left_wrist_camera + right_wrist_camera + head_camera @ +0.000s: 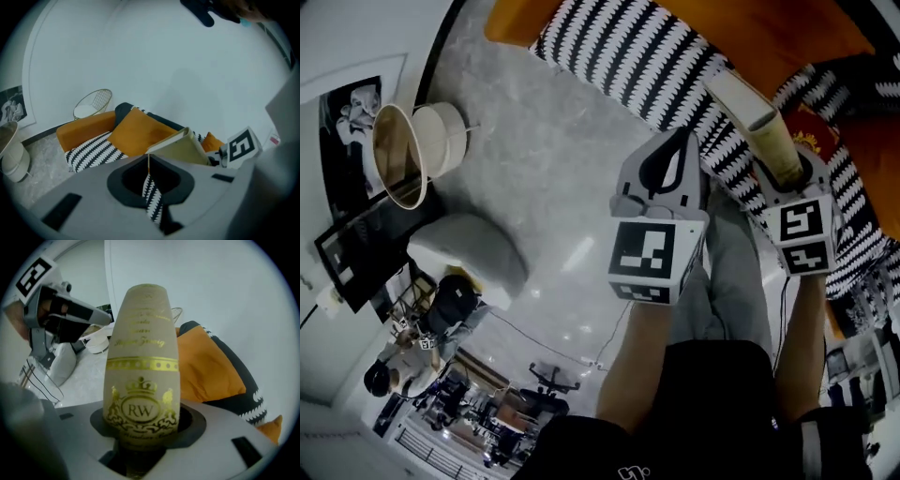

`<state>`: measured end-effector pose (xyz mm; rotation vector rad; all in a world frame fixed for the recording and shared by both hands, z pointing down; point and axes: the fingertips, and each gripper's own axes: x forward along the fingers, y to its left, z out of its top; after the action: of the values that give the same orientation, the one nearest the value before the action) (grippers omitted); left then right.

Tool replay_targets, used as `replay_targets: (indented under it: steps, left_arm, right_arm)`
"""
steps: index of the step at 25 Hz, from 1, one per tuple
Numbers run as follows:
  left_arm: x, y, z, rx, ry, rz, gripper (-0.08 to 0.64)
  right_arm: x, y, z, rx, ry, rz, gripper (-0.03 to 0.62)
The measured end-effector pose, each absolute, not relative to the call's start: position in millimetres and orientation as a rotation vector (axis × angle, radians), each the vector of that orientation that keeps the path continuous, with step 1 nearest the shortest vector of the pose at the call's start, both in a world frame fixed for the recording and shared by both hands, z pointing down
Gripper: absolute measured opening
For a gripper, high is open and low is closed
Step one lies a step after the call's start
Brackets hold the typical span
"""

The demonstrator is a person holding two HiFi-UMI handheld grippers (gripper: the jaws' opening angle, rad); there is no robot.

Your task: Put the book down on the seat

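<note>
One book (143,362) in play, pinched at its lower end by the right gripper (787,183). The jaws sit partway apart with the covers between the pads. The book stands up and away from the gripper, gold crest toward the gripper camera. The left gripper (664,178) has its jaws pressed together on nothing. It is held just beside the right one and, as far as I can tell, is not touching the book.

Beyond the book is the sofa seat (619,52) under a black-and-white zigzag throw (93,150), with an orange cushion (208,366) leaning at the back. The book is in the air over the front part of the seat, not yet resting.

Step, as I judge it: carry and lower.
- The grip is at one end only, so the long free end will lever against the pads. Hold the pinch firm until contact.
- Tip the gripper forward so a broad cover meets the throw flat, not an edge or corner.
- Aim for open striped fabric clear of the cushion, so the book lies level.
- The throw looks soft and may ruck, so lower the book rather than slide it.
- Spread the jaws only once the seat carries the weight, then draw straight back.
</note>
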<state>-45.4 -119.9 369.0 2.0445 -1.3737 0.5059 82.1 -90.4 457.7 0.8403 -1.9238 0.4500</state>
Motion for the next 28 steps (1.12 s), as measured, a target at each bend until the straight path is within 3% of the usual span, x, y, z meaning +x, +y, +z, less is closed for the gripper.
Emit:
replay_targets:
  steps: [9, 28]
  left_arm:
    - [-50, -112, 443, 2.032, -1.316, 0.588, 0.015]
    - [-50, -98, 525, 1.998, -1.236, 0.619, 0.015]
  right_arm:
    - [86, -86, 554, 0.705, -1.825, 0.402, 0.227]
    - [99, -121, 653, 0.613, -1.669, 0.253, 0.227]
